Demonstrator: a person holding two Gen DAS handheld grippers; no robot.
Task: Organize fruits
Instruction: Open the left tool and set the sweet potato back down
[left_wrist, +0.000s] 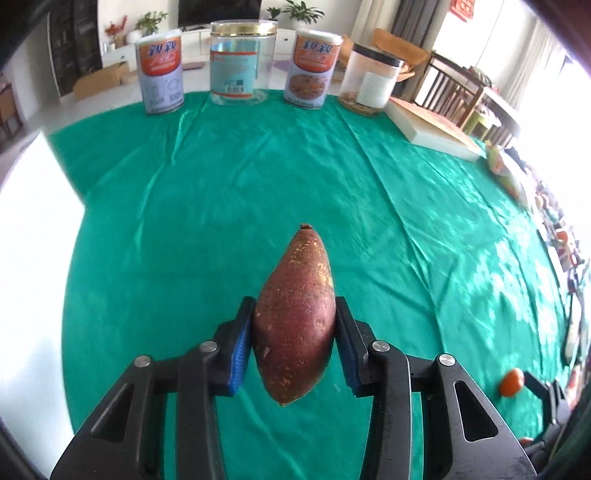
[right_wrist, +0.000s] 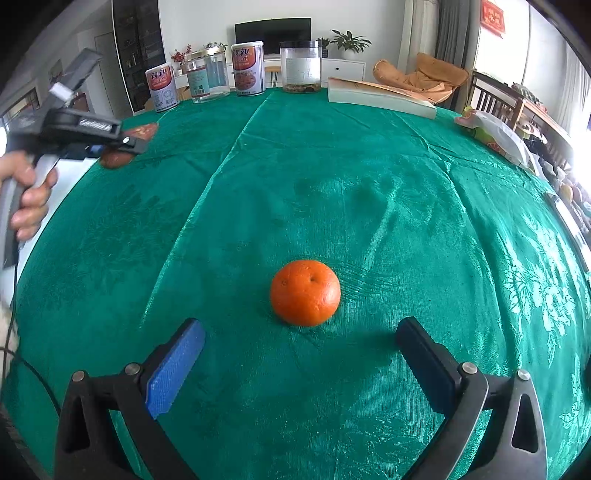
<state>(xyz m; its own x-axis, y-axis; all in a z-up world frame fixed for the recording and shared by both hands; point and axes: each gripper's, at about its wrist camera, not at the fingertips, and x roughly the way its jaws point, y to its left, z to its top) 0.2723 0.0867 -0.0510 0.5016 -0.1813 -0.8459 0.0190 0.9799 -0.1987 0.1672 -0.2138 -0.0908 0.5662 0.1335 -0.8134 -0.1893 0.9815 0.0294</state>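
The left gripper (left_wrist: 294, 332) pinches a sweet potato (left_wrist: 295, 317) above the green tablecloth (left_wrist: 221, 184). The right gripper (right_wrist: 301, 354) hangs spread wide, the orange (right_wrist: 305, 292) resting on the cloth just ahead of its fingers.

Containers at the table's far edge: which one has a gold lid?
The clear jar, second from the left in the left wrist view, between the two printed cans; the other clear jar's lid is dark.

It was a home's living and dining room: a television (right_wrist: 272, 30) on a white cabinet (right_wrist: 341, 68) with potted plants (right_wrist: 349, 42) stood at top centre, wooden chairs (right_wrist: 495, 96) at upper right.
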